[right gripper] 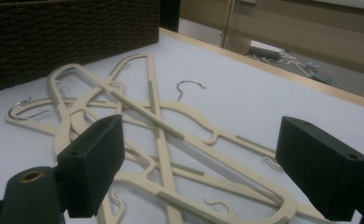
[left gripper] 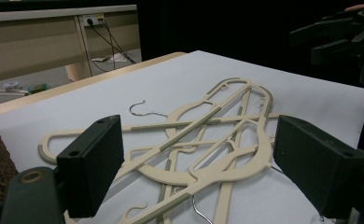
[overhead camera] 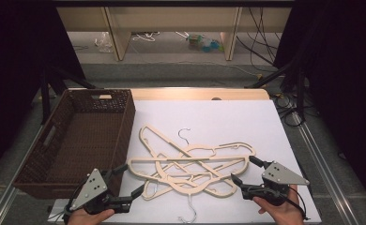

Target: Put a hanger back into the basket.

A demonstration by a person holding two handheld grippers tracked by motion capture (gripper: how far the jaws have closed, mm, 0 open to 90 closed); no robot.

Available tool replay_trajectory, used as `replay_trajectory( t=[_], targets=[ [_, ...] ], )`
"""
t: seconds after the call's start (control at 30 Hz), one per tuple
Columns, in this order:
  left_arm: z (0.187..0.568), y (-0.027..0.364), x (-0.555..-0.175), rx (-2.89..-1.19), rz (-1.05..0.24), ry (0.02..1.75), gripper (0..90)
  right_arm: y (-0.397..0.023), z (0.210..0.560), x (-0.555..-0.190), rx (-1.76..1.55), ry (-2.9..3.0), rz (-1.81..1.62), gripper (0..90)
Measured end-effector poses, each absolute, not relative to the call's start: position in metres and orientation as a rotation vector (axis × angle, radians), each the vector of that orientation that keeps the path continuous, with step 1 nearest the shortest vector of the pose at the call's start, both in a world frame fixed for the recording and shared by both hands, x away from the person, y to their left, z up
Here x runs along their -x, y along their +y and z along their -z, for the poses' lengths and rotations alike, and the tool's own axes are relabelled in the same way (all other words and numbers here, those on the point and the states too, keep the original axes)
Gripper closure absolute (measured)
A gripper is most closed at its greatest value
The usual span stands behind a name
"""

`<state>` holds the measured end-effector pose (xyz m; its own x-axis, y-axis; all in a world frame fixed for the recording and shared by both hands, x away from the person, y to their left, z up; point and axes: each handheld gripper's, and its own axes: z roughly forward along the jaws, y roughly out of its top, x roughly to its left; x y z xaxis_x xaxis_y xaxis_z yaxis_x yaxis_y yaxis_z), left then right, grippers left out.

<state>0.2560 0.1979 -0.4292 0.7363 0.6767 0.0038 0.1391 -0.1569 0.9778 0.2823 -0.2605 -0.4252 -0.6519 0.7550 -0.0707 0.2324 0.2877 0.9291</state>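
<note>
Several cream plastic hangers (overhead camera: 193,159) lie tangled in a pile on the white table top (overhead camera: 232,119); one metal hook (overhead camera: 185,133) points away and another (overhead camera: 189,214) points toward the near edge. My left gripper (overhead camera: 129,180) sits at the pile's near-left side, open, with nothing between its fingers. My right gripper (overhead camera: 248,171) sits at the near-right side, also open and empty. In the left gripper view the hangers (left gripper: 208,119) lie just beyond the open left gripper (left gripper: 199,158). The right gripper view has them (right gripper: 147,114) ahead of the open right gripper (right gripper: 199,163).
A dark brown wicker basket (overhead camera: 127,126) stands empty at the table's left, close to the pile, and is seen as a basket wall (right gripper: 68,32) in the right gripper view. Bare white table lies behind and right of the hangers. Desks and cables (overhead camera: 261,33) stand beyond.
</note>
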Motion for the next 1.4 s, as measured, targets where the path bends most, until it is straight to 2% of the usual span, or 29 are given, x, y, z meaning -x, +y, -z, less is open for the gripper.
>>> replay_trajectory(
  t=[0.33, 0.73, 0.8, 0.97, 1.0, 1.17, 1.27, 1.4],
  targets=[
    [0.429, 0.197, -0.256, -1.694, -0.530, 0.657, 16.3, -0.257, 0.427, -0.282, -0.838, 2.138, -1.314, 23.4],
    [0.430, 0.196, -0.257, -1.702, -0.533, 0.654, 16.3, -0.241, 0.433, -0.296, -0.725, 2.353, -1.161, 21.4],
    [0.431, 0.195, -0.256, -1.694, -0.518, 0.667, 16.3, -0.237, 0.433, -0.301, -0.679, 2.391, -1.118, 29.0],
    [0.432, 0.194, -0.256, -1.681, -0.508, 0.672, 16.4, -0.228, 0.431, -0.313, -0.598, 2.501, -1.031, 30.7],
    [0.431, 0.195, -0.256, -1.693, -0.519, 0.669, 16.4, -0.222, 0.432, -0.319, -0.550, 2.567, -0.961, 33.8],
    [0.431, 0.195, -0.256, -1.697, -0.523, 0.663, 16.4, -0.210, 0.438, -0.329, -0.494, 2.660, -0.846, 36.2],
    [0.431, 0.195, -0.256, -1.697, -0.524, 0.661, 16.4, -0.203, 0.445, -0.338, -0.414, 2.731, -0.760, 41.1],
    [0.432, 0.194, -0.256, -1.690, -0.517, 0.670, 16.4, -0.200, 0.448, -0.341, -0.371, 2.759, -0.736, 41.7]
  ],
)
